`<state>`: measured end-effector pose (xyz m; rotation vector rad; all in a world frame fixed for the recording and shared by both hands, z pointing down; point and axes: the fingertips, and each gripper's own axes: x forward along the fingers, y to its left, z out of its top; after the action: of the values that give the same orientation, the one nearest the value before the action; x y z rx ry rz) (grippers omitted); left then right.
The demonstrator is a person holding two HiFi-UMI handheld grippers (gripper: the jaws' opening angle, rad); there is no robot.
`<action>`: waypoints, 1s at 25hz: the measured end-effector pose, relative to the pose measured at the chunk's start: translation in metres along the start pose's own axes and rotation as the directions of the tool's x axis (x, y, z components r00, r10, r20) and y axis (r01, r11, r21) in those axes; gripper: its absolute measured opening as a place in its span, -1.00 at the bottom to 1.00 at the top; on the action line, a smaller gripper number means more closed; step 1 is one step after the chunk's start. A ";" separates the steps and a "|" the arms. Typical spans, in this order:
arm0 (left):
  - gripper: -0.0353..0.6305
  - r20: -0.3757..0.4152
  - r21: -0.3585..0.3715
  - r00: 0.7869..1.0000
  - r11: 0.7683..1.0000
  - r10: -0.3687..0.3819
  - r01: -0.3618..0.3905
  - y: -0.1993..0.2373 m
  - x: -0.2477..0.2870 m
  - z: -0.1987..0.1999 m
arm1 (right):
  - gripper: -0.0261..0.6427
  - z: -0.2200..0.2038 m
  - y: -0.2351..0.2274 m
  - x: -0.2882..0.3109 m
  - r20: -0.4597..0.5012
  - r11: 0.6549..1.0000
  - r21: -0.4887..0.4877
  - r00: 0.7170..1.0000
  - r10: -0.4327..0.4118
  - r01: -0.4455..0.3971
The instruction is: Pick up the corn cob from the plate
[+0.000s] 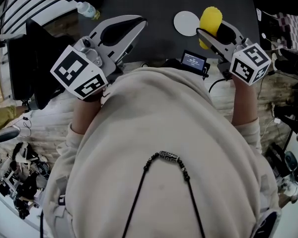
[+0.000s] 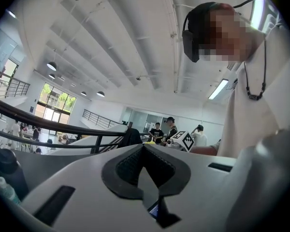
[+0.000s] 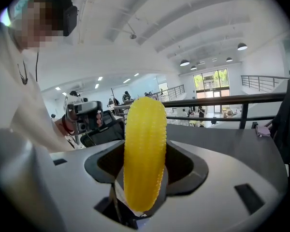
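Note:
The yellow corn cob [image 1: 210, 21] stands upright between the jaws of my right gripper [image 1: 209, 34], which is shut on it and holds it up above the dark table [image 1: 159, 1]. In the right gripper view the corn cob [image 3: 145, 144] fills the gap between the dark pads [image 3: 181, 161], its tip well above them. The white round plate [image 1: 186, 23] lies bare on the table just left of the cob. My left gripper [image 1: 140, 20] is held level at the left, its jaws meeting at the tips with nothing between them, as the left gripper [image 2: 144, 148] view also shows.
A small black device with a lit screen [image 1: 194, 60] sits at the table's near edge between the hands. A bottle [image 1: 88, 9] stands at the far left. Cables and clutter [image 1: 15, 177] lie on the floor at the left. A dark railing [image 3: 222, 100] and distant people [image 2: 159, 129] are behind.

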<state>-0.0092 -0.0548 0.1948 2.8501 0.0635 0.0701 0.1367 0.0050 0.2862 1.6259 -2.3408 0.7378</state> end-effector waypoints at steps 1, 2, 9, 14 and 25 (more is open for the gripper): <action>-0.88 -0.003 0.007 1.000 1.000 -0.006 0.007 -0.002 0.001 0.001 | -0.15 0.006 0.005 -0.001 0.013 1.000 0.000 1.000 0.009 -0.009; -0.88 -0.006 0.014 1.000 1.000 -0.012 0.012 -0.003 0.001 0.001 | -0.15 0.012 0.010 -0.003 0.027 1.000 -0.001 0.999 0.021 -0.021; -0.88 0.006 0.041 1.000 0.999 -0.011 0.011 -0.008 0.005 0.006 | -0.15 0.038 0.035 -0.006 0.092 0.996 -0.053 0.993 0.077 -0.072; -0.88 -0.003 0.030 1.000 0.999 -0.029 0.029 -0.014 0.012 0.001 | -0.15 0.044 0.036 -0.007 0.104 0.995 -0.041 0.990 0.090 -0.086; -0.88 -0.025 0.036 0.997 0.997 -0.073 0.074 -0.027 0.019 -0.004 | -0.15 0.040 0.045 -0.016 0.125 0.997 -0.029 0.989 0.076 -0.073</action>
<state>0.0088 -0.0273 0.1916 2.8810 0.1769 0.0888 0.1063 0.0099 0.2325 1.6274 -2.5000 0.6350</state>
